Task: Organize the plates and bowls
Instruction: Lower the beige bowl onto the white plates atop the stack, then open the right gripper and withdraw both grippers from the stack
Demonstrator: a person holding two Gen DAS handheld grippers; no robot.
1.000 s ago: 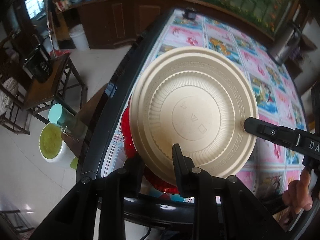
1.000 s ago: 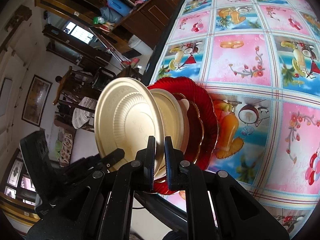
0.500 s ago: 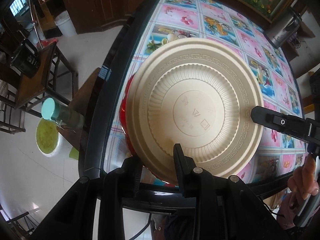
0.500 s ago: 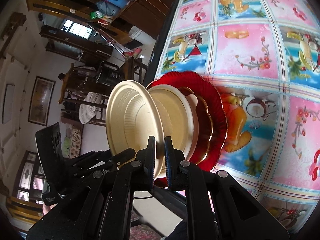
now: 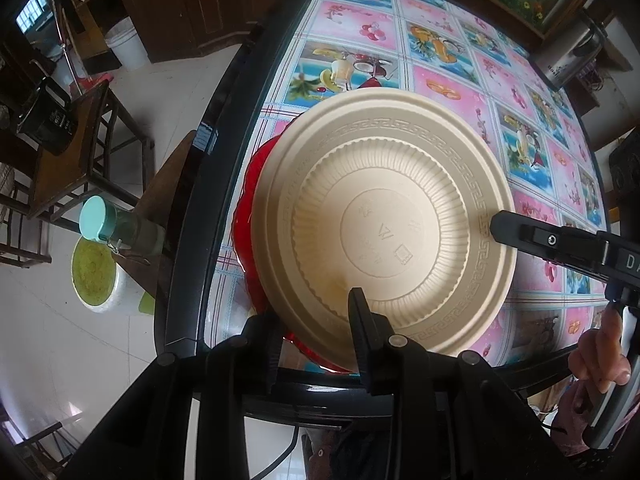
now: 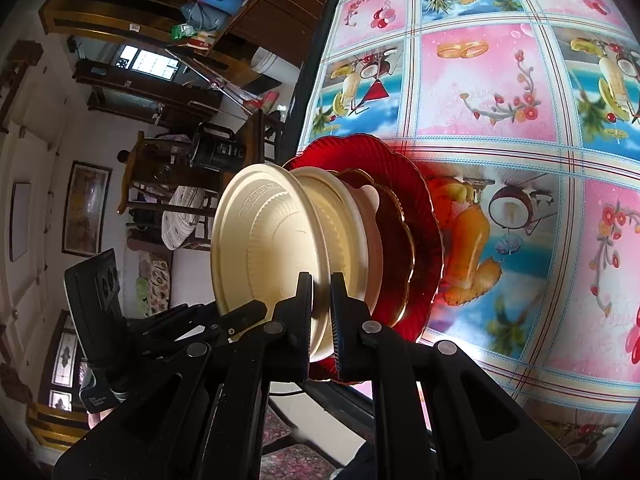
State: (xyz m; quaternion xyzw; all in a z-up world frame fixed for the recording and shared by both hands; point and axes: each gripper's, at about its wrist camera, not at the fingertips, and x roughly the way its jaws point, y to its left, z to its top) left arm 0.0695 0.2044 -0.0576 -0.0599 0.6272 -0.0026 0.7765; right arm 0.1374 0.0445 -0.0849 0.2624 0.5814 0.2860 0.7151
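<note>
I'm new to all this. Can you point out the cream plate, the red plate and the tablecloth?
cream plate (image 5: 384, 236): left wrist view, middle of its underside.
red plate (image 6: 424, 216): right wrist view, scalloped rim.
tablecloth (image 6: 480, 80): right wrist view, a pink square.

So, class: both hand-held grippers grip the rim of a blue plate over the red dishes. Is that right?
No. The plate is cream, not blue, as the left wrist view shows. It does sit over the red dishes, gripped at its rim.
</note>
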